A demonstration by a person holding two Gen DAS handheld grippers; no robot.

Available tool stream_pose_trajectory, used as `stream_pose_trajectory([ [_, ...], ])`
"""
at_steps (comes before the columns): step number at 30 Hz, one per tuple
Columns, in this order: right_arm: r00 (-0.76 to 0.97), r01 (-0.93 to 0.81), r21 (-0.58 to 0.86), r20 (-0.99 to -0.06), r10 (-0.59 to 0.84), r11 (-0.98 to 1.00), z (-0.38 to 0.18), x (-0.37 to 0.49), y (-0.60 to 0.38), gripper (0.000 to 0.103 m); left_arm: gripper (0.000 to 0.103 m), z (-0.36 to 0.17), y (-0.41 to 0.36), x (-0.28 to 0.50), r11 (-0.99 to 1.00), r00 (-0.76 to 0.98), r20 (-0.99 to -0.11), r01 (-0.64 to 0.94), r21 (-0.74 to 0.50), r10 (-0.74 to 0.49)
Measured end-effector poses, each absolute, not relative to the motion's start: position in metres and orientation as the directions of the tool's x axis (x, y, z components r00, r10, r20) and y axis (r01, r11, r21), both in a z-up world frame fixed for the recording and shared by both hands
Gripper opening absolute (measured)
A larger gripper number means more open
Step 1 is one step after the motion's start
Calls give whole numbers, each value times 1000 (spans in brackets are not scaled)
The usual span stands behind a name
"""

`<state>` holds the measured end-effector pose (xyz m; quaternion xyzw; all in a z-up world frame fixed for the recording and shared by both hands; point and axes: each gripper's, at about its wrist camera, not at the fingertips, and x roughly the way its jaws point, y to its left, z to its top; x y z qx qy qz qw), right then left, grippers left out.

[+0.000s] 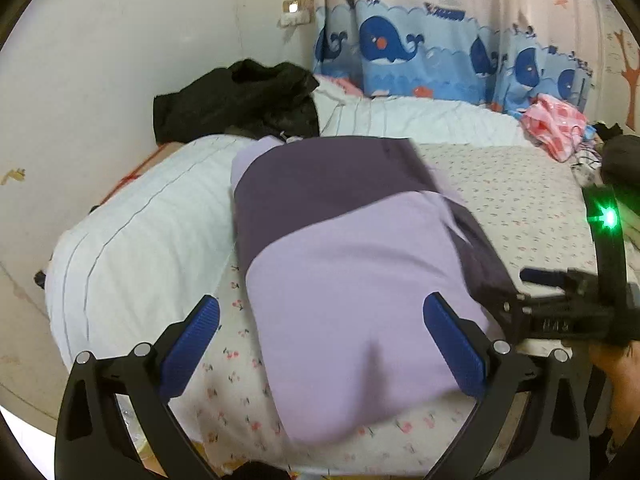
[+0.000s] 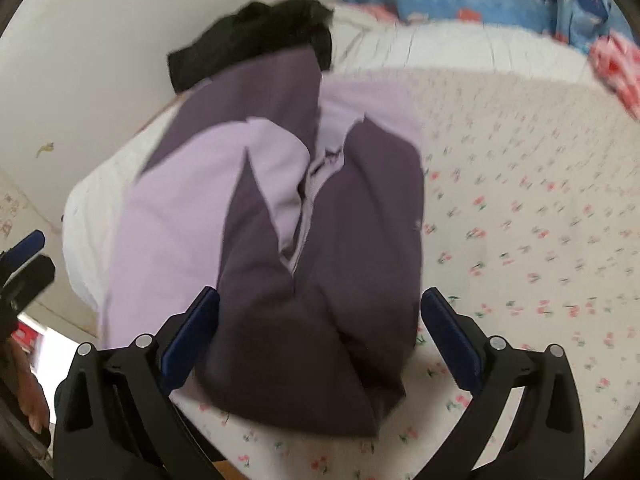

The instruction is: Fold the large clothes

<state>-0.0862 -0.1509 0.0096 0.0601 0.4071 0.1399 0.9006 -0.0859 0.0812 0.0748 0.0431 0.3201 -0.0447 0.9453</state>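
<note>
A two-tone garment (image 1: 352, 280), light lilac and dark purple, lies folded into a thick bundle on the flowered bed sheet (image 1: 512, 208). My left gripper (image 1: 320, 320) hovers open over its near lilac end, blue pads wide apart, nothing between them. The right wrist view shows the same garment (image 2: 280, 248) with dark panels and a zipper line on top. My right gripper (image 2: 318, 320) stands open over its near dark end. The right gripper (image 1: 532, 280) also appears at the garment's right edge in the left wrist view.
A pale blue folded quilt (image 1: 140, 240) lies left of the garment. A black garment (image 1: 240, 96) is heaped by the wall. Pink cloth (image 1: 556, 124) sits at the far right before a whale-print curtain (image 1: 420, 56). A hand (image 1: 616, 380) holds the right gripper.
</note>
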Motion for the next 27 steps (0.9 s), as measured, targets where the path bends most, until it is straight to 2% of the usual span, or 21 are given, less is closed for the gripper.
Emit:
stream_pose_trajectory([
  [5,673,-242,178,-678,297,954,30,-121,-143,97,98,83,78,-120,991,806,-589,120,58,-63],
  [11,674,-231,87,-704,224,969,46,-142,-120,97,98,93,68,-153,989,818,-572,125,76,-60],
  [14,658,-182,35,-738,148,983,52,-155,-117,97,98,94,64,-163,989,814,-579,118,91,-43],
  [21,691,-188,17,-709,144,982,72,-179,-112,97,98,90,77,-169,996,769,-639,68,51,-20],
  [24,658,-167,12,-743,121,986,73,-179,-111,97,98,86,80,-168,996,739,-673,82,44,-32],
  [27,562,-132,-47,-826,36,990,69,-169,-107,97,98,82,85,-172,997,717,-697,68,32,-27],
])
